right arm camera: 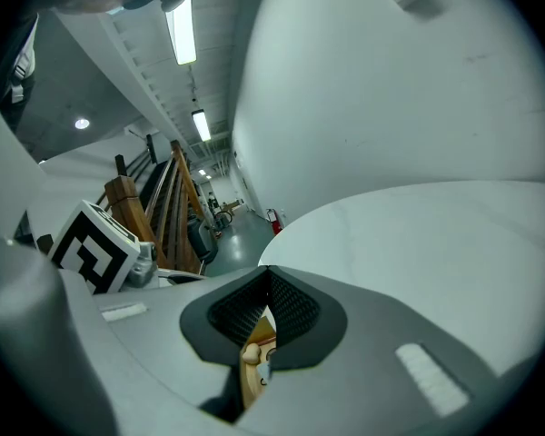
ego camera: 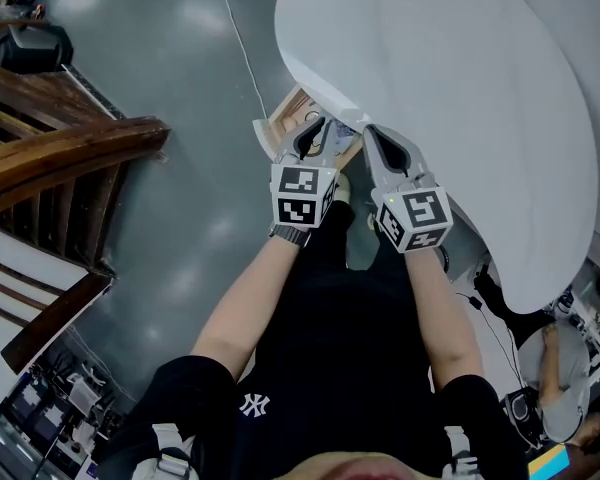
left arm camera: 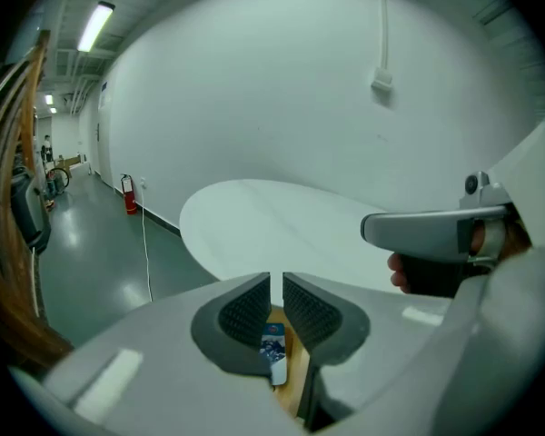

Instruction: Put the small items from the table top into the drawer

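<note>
Small items [right arm camera: 252, 356] are lying in the open drawer [ego camera: 272, 133] under the surface [ego camera: 460, 88] edge, with the left gripper [left arm camera: 276, 280] hovering above, jaws slightly apart and empty, and the right gripper [right arm camera: 269, 275] jaws pressed together, likely making pushing the drawer shut the next move.

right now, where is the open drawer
In the head view the wooden drawer juts from under the white round table's edge, at centre, beneath the left gripper and right gripper.
</note>
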Demonstrator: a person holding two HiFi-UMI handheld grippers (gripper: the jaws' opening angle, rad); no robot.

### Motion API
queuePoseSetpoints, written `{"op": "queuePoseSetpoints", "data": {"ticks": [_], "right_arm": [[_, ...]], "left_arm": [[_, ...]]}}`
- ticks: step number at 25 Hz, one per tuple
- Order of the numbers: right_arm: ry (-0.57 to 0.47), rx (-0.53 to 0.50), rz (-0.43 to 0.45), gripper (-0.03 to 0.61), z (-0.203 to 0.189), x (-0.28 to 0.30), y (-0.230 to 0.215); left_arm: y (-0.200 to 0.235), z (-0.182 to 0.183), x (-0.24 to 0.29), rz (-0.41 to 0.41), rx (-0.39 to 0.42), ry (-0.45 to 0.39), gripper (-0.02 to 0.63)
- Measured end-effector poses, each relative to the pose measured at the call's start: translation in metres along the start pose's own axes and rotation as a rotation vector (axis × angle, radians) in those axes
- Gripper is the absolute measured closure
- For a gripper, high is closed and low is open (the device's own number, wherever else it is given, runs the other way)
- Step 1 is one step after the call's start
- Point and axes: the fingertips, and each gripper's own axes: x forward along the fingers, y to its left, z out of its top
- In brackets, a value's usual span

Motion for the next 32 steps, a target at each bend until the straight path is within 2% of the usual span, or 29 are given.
{"op": "queuePoseSetpoints", "data": {"ticks": [8, 32], "right_arm": [[-0.039, -0.030, -0.052, 0.555, 0.040, -0.031, -0.008], [-0.254, -0.105, -0.216, 0.557, 0.167, -0.150, -0.020]], "left_arm": [[-0.038, 0.058, -0.025, -0.067, 0.034, -0.091, 0.611], [-0.169, 0.197, -0.114, -0.362, 0.115, -0.297, 0.612]]}}
